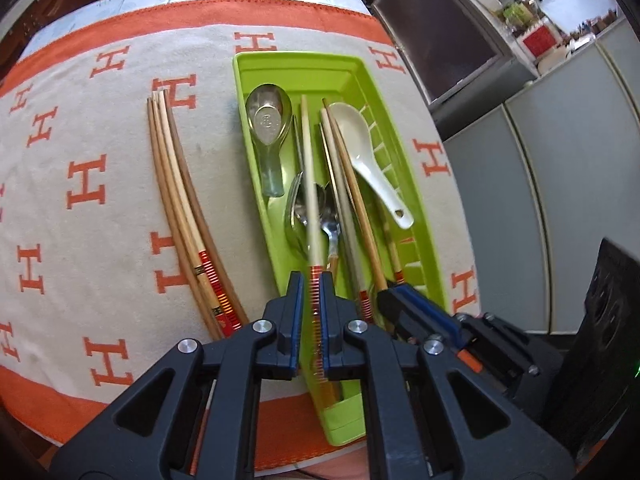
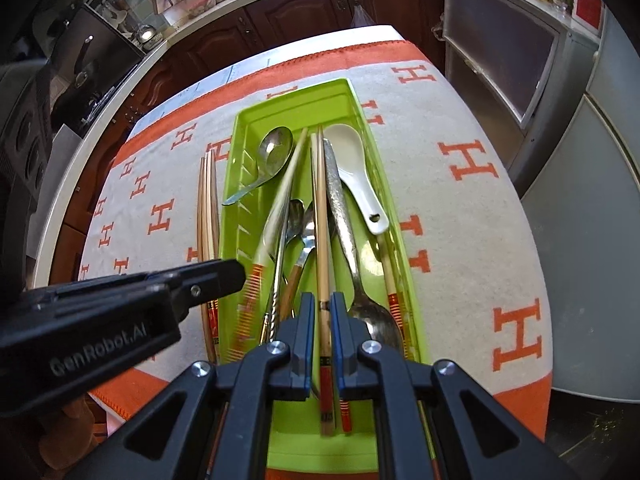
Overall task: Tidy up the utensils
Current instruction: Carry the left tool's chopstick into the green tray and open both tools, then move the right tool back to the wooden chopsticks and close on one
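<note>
chopstick [image 1: 310, 184] motion-blurred in left gripper [image 1: 311, 280]

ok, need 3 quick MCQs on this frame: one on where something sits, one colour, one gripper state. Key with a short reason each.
1. Where does the white ceramic spoon lie?
A. on the cloth beside the tray
B. inside the tray
C. in the right gripper

2. What colour is the tray?
A. lime green
B. blue
C. white

3. What is the left gripper doing?
A. hanging open over the cloth
B. shut on a spoon
C. shut on a chopstick

Key:
1 B, the spoon rests within the tray's walls on its right side.
2 A, rim and floor are lime green in both views.
3 C, its blue pads clamp the red-banded end of a chopstick above the tray; the right gripper likewise grips a chopstick pair.
</note>
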